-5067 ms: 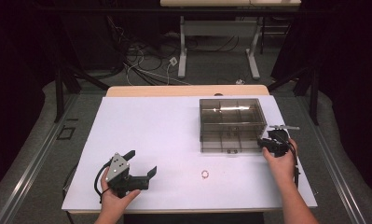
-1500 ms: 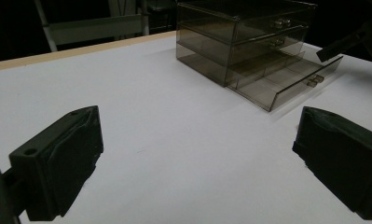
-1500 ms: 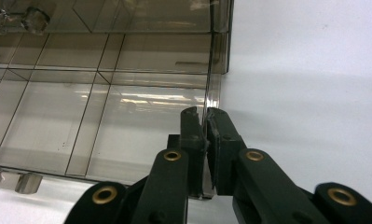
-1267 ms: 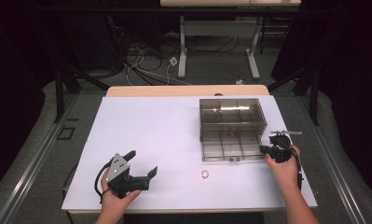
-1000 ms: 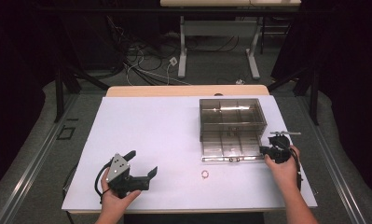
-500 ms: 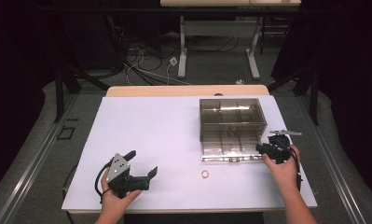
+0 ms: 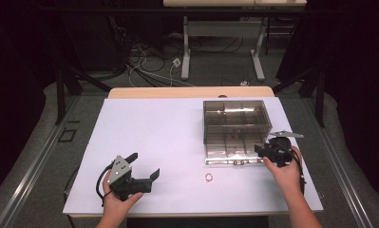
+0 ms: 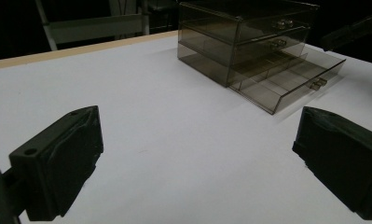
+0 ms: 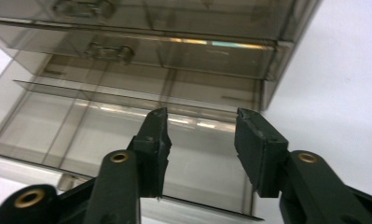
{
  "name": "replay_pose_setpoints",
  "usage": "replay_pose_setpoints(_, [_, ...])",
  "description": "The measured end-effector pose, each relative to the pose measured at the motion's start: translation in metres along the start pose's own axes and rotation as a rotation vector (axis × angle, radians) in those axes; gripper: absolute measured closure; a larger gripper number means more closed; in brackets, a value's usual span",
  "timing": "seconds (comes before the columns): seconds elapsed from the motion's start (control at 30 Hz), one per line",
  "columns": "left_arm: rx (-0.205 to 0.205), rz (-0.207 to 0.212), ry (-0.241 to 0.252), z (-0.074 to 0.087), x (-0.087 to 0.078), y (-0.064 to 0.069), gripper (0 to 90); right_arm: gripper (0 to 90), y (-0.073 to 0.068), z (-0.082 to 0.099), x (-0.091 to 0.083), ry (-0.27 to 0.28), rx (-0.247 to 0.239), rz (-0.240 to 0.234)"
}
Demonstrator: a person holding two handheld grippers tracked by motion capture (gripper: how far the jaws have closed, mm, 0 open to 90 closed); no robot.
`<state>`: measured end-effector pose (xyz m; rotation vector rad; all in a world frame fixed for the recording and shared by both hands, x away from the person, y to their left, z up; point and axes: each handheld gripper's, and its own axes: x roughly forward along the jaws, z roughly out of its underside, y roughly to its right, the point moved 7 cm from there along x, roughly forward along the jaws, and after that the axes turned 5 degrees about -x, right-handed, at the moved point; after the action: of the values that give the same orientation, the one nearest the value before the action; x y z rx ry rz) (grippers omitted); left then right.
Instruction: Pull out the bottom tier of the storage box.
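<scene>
A smoked clear drawer cabinet point(image 7: 234, 118) stands at the right of the white table point(image 7: 154, 128). Its bottom drawer point(image 7: 232, 152) is pulled out toward me, and its compartments look bare. My right gripper point(image 7: 259, 151) hovers at the drawer's front right corner. In the right gripper view its jaws point(image 9: 202, 135) have just been opening, with nothing between them, above the drawer point(image 9: 81, 126). My left gripper point(image 7: 145, 164) rests at the front left of the table, open and holding nothing. The left gripper view has the cabinet point(image 8: 239, 32) and drawer point(image 8: 291, 74) far beyond its jaws point(image 8: 197, 154).
A small ring point(image 7: 208, 177) lies on the table just in front of the drawer. The drawer's handle point(image 7: 237, 162) sticks out at its front. Beyond the table's wooden back edge point(image 7: 187, 91) are table legs and cables on the floor.
The bottom drawer has slid out toward me since the earliest frame. Over the last second the right gripper's jaws have parted and it has shifted slightly. The left gripper has not moved.
</scene>
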<state>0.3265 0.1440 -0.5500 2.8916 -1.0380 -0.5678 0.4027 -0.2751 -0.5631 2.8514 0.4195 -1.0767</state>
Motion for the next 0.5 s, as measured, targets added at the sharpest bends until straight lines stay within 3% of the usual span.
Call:
replay_pose_setpoints(0.2, [-0.006,-0.006,0.001,0.000,0.000,-0.002,1.4,47.6,-0.009,-0.004,0.001,0.035,-0.072,-0.008])
replay_pose_setpoints(0.5, [-0.006,-0.006,0.000,0.001,-0.002,-0.001,1.4,37.8,-0.019,-0.005,0.004,0.048,-0.126,-0.018])
